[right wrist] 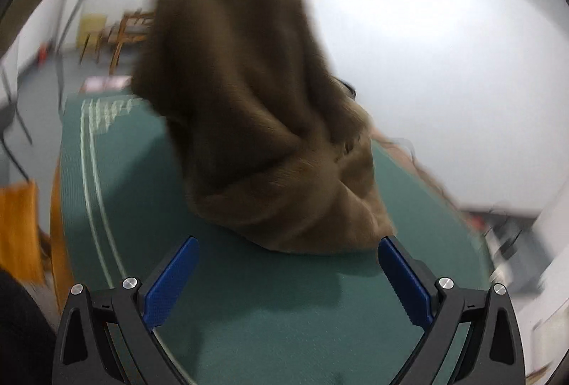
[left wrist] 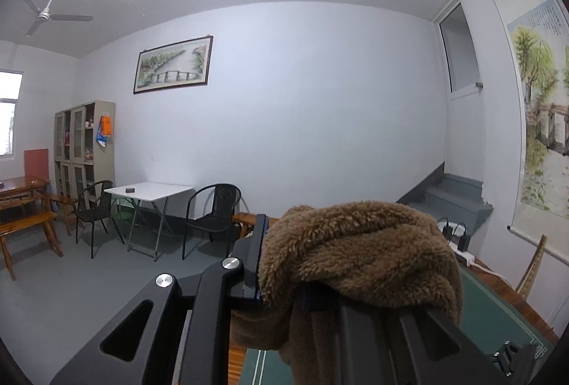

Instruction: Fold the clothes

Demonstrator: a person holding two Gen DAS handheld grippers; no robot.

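Through the left wrist view, a brown fleece garment [left wrist: 359,260] is seen bunched over the left gripper [left wrist: 284,281], whose jaws are closed on a fold of it; the right finger is buried under pile. The gripper is held high and about level, aimed across the room at a white folding table [left wrist: 151,191] and black chairs [left wrist: 213,217], with the green mat [left wrist: 498,310] low at the right. Lifting and shaking out is judged the step in hand.

Over the right wrist view, blurred, the same garment [right wrist: 256,121] is seen hanging from above, its lower end touching the green mat [right wrist: 270,306]. The right gripper [right wrist: 288,274] is held wide and empty, tilted down, blue pads [right wrist: 170,281] just short of the hem. A free edge or corner would need pinching next so the cloth can be spread flat.
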